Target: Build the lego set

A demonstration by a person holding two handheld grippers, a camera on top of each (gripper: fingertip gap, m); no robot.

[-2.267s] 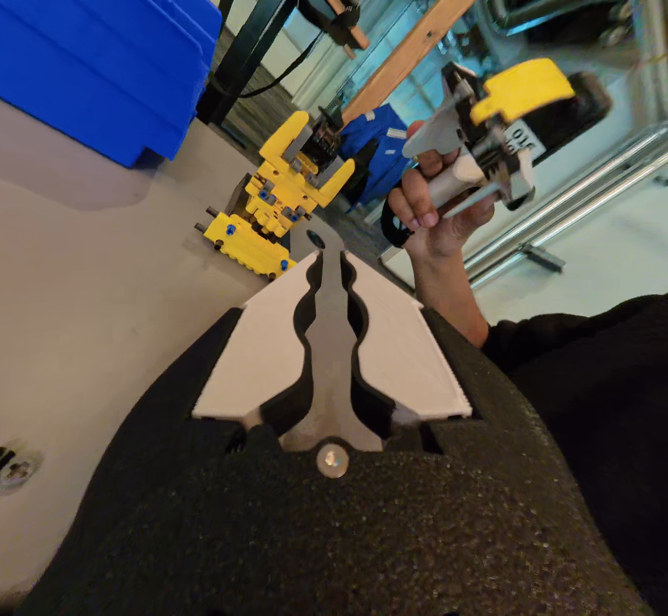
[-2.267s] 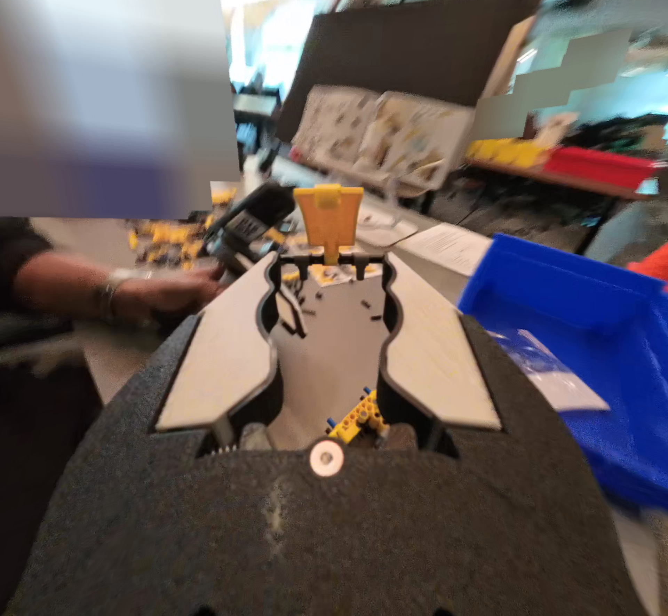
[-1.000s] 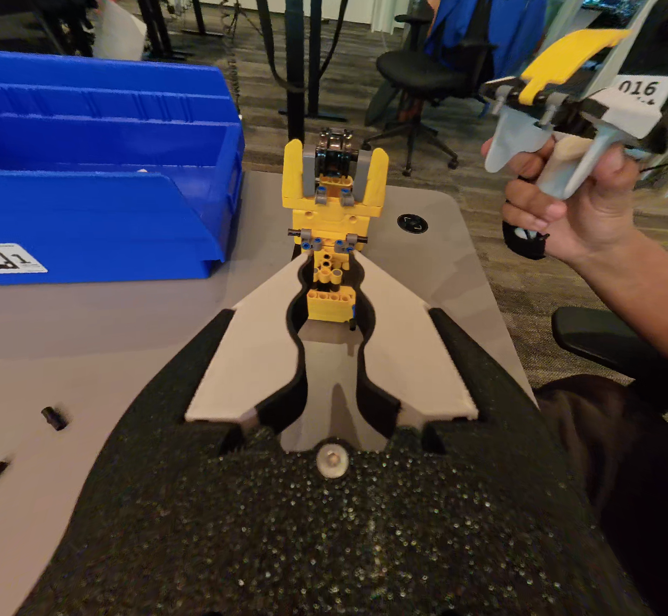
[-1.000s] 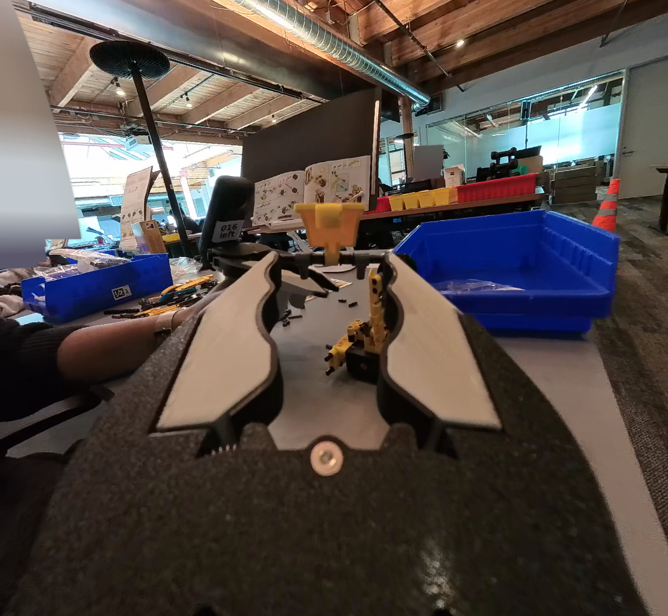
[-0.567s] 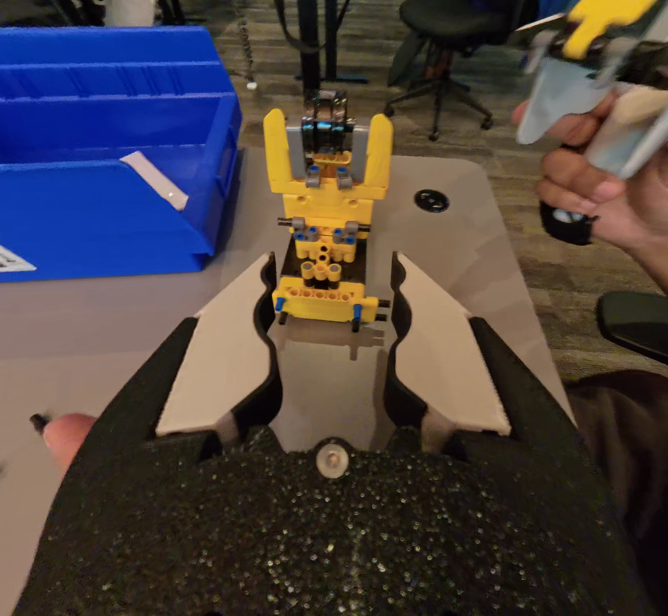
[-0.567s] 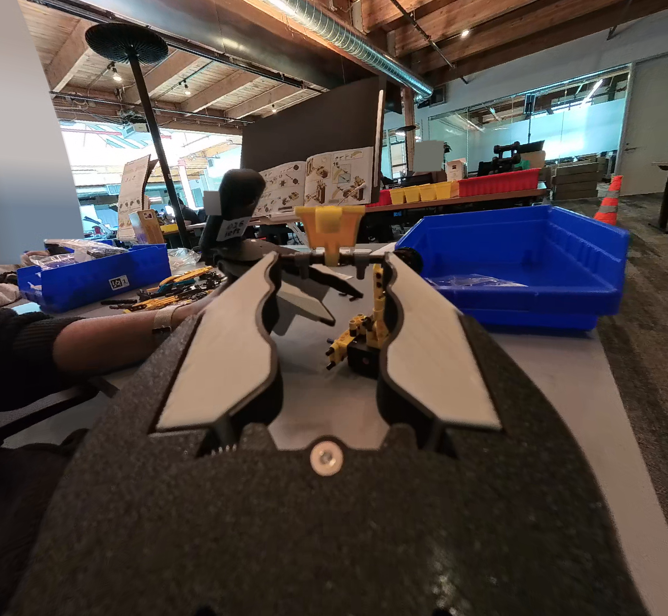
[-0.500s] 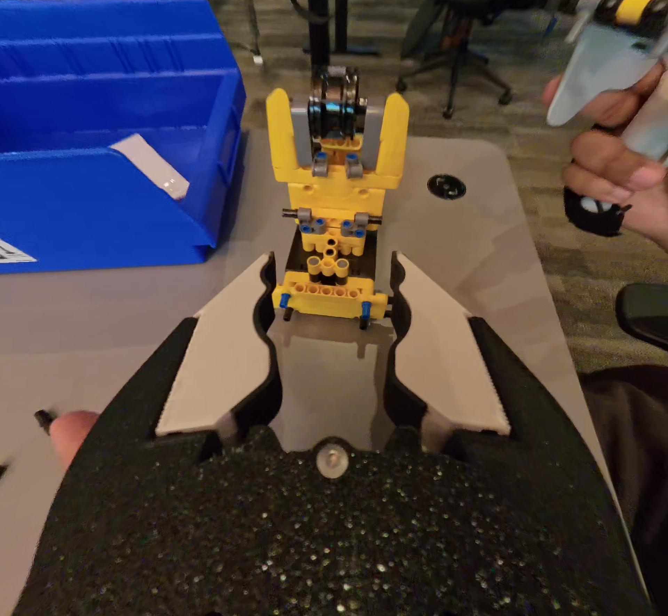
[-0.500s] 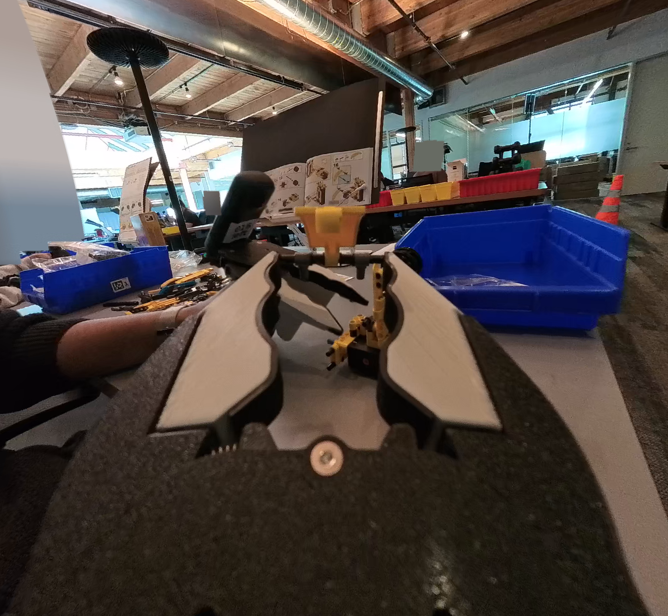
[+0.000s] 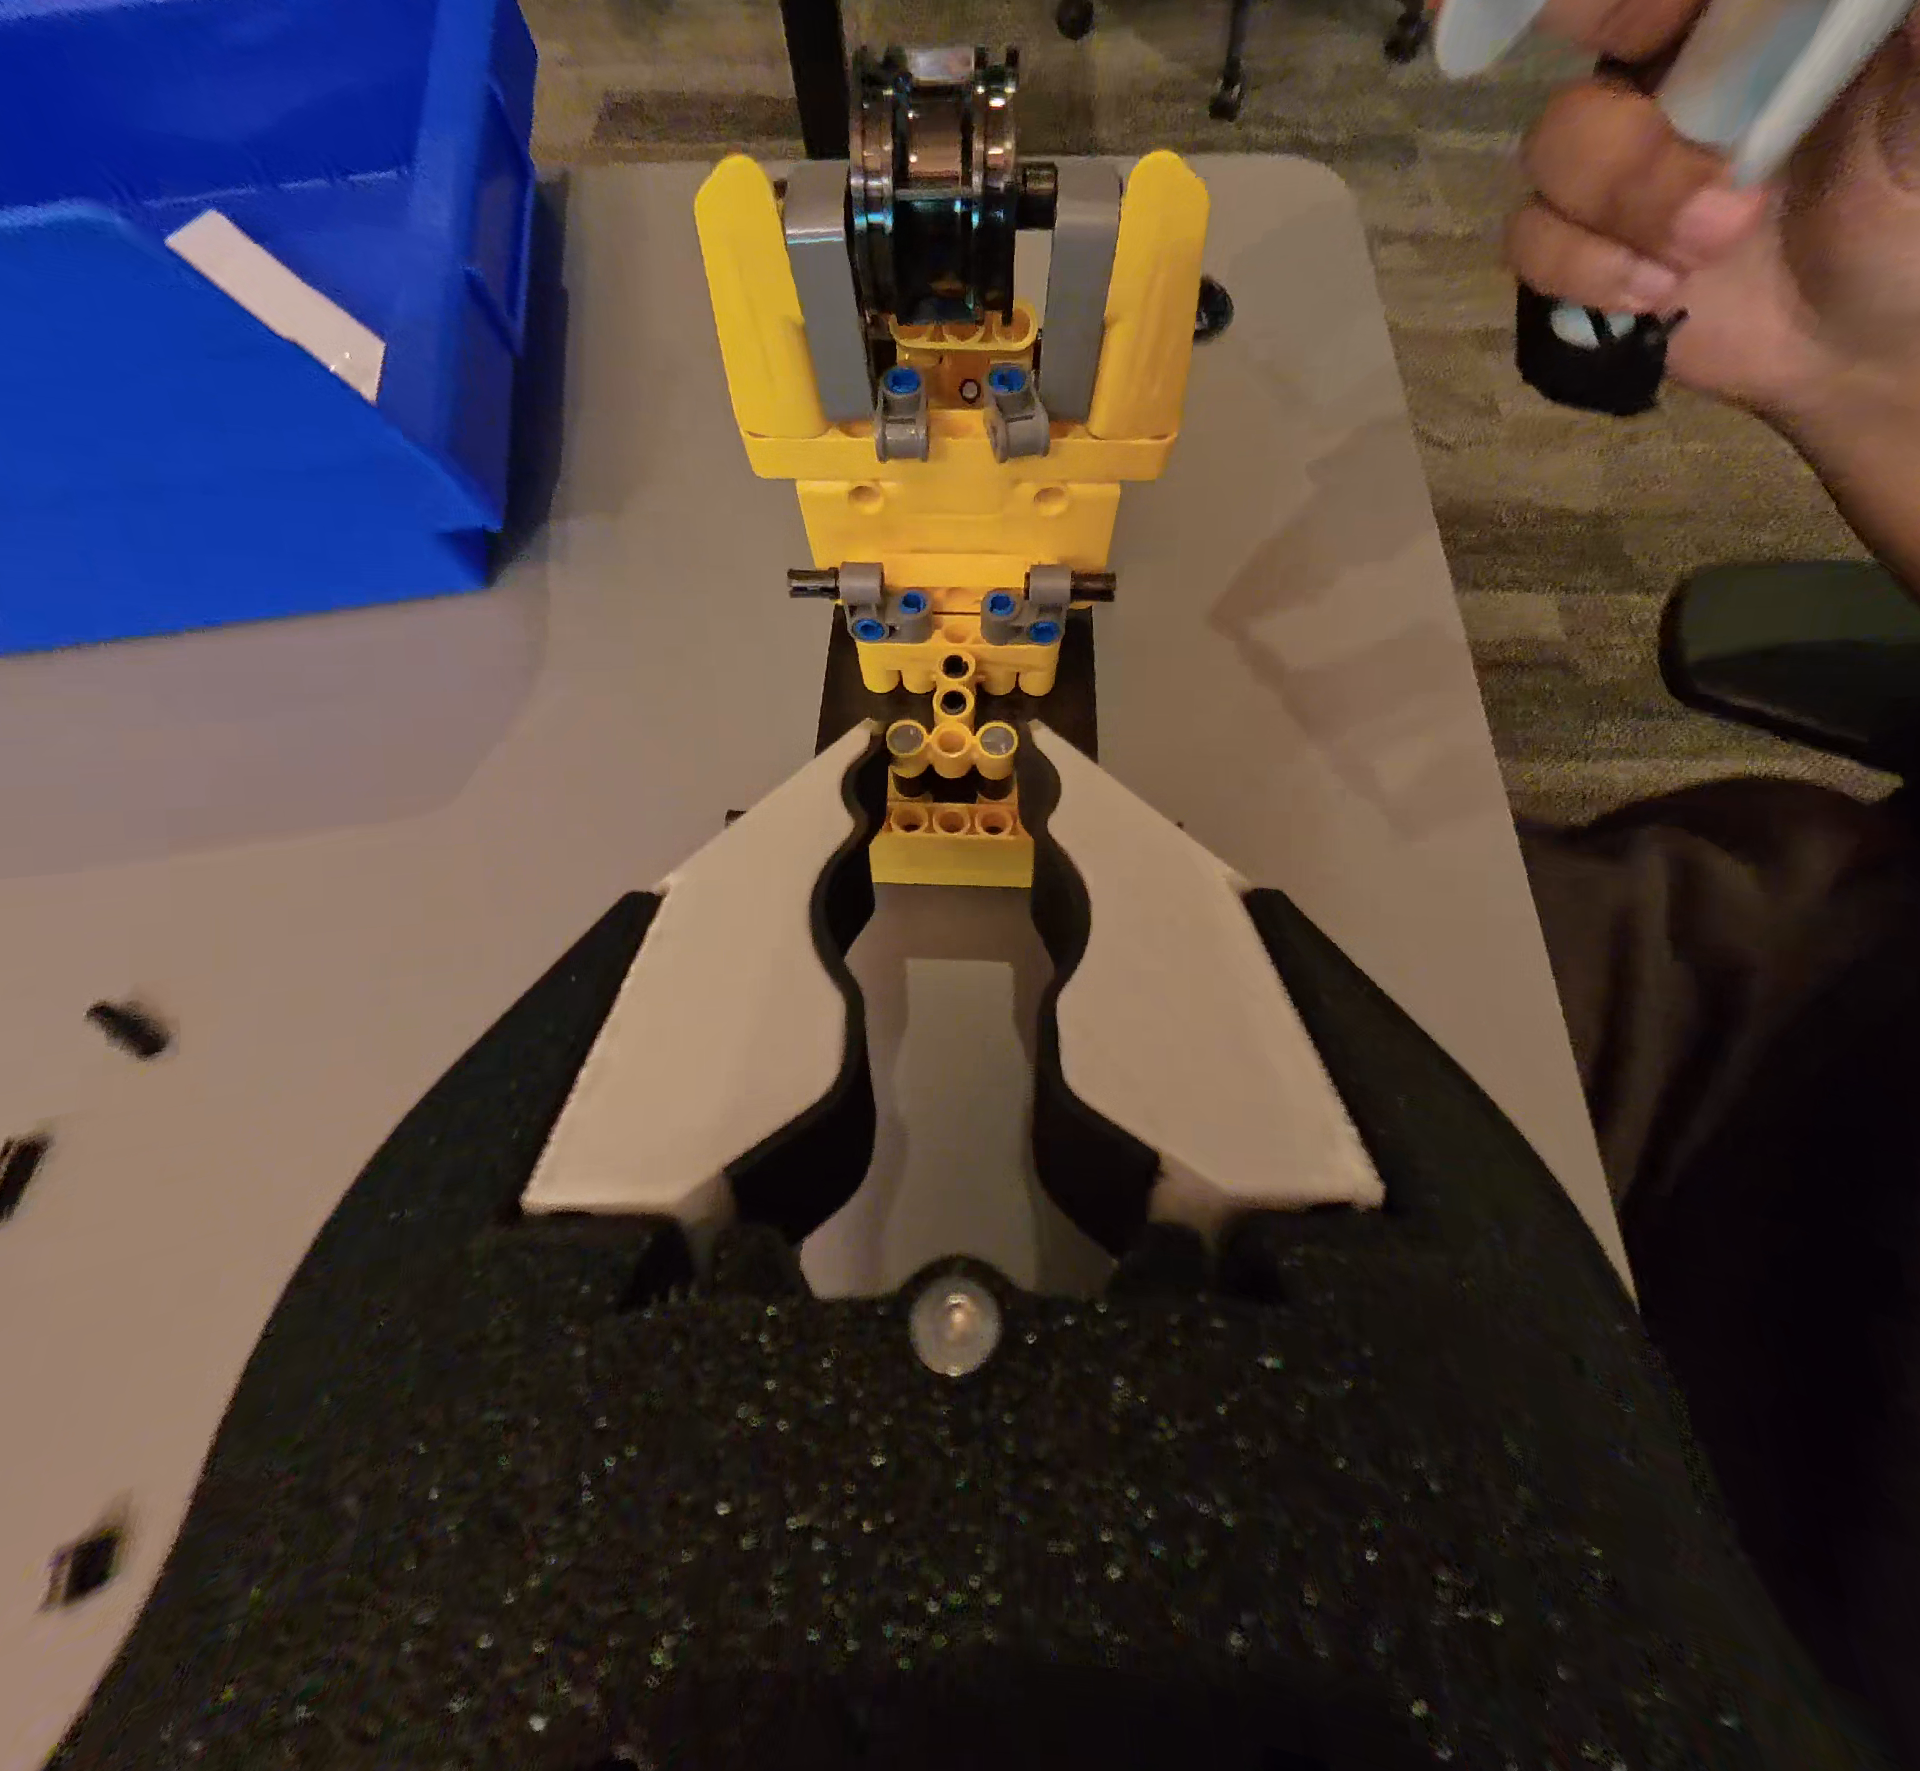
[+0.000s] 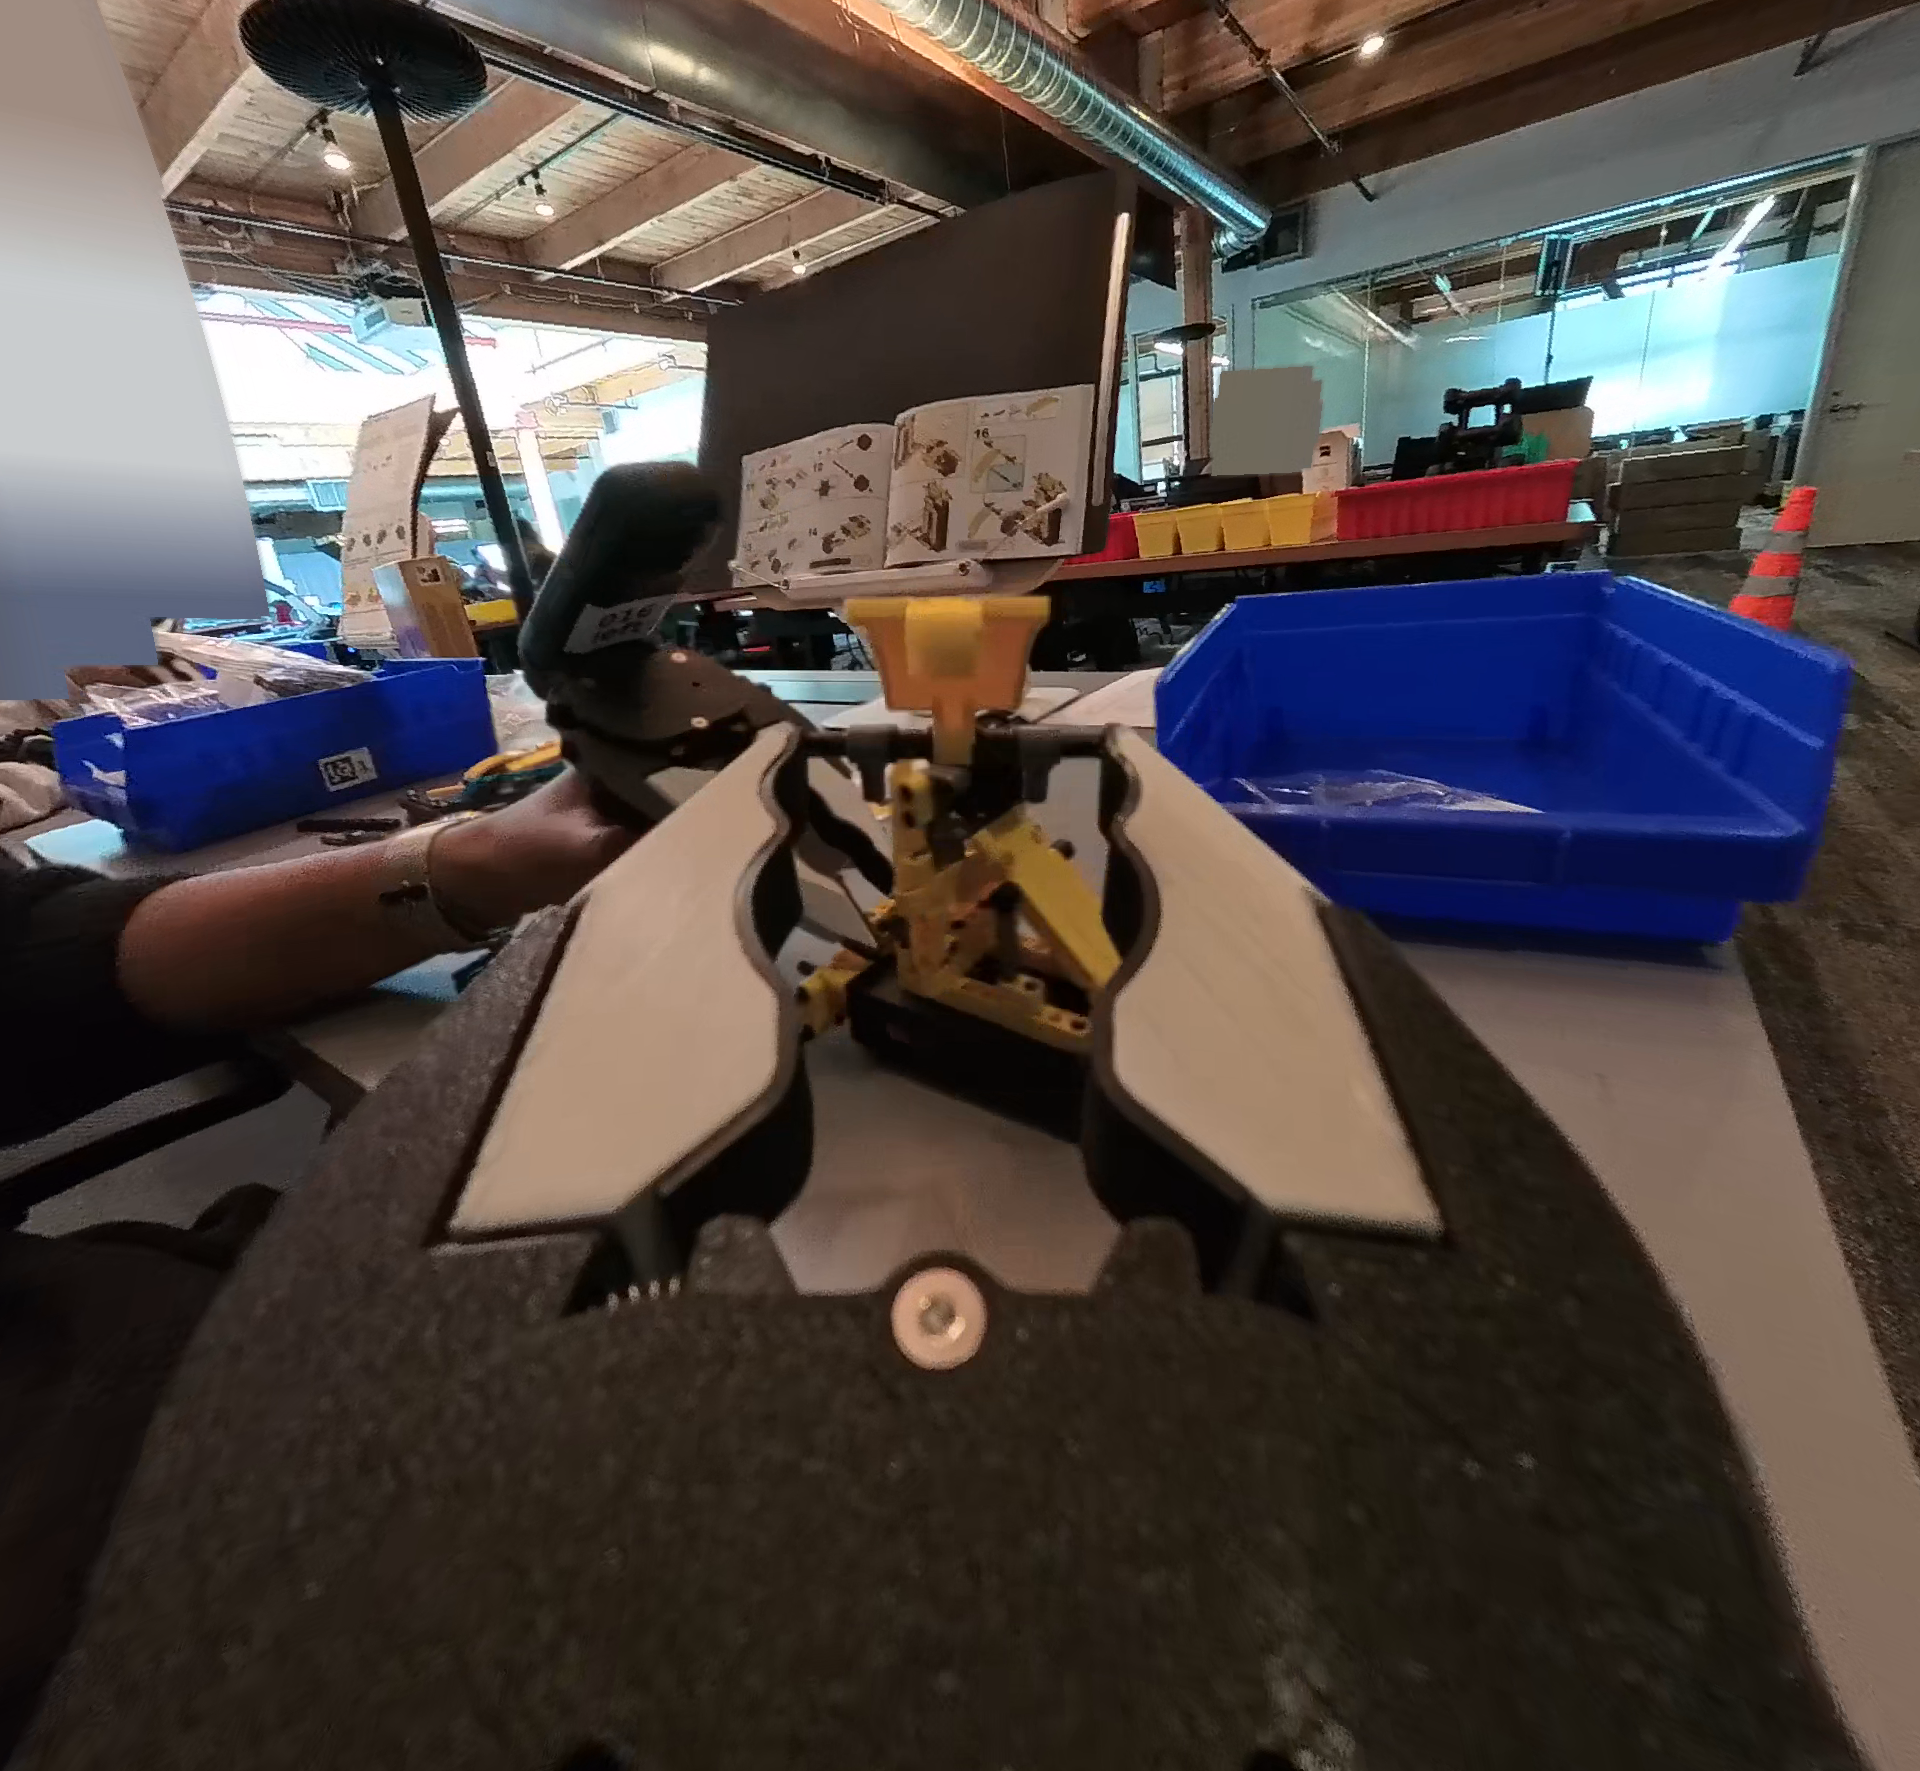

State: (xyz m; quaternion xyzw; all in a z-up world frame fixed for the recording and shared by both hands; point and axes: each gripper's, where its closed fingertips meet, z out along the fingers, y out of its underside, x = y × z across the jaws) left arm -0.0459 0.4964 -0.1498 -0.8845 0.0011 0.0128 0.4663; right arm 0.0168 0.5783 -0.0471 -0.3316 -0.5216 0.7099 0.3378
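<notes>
Yellow brick model (image 9: 951,495) on grey table (image 9: 312,838), long axis running straight away from left gripper (image 9: 951,765); studded plastic, black wheel at far end. Near end clamped between narrowed white fingers (image 9: 748,900). Right gripper (image 10: 951,745) spread wide, gripping a small yellow-and-black piece (image 10: 951,672) across tips. Blue bin (image 9: 208,287) beside, on left.

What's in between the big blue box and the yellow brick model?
Nothing but bare grey table, as the left wrist view shows. The blue box stands apart from the yellow brick model.
</notes>
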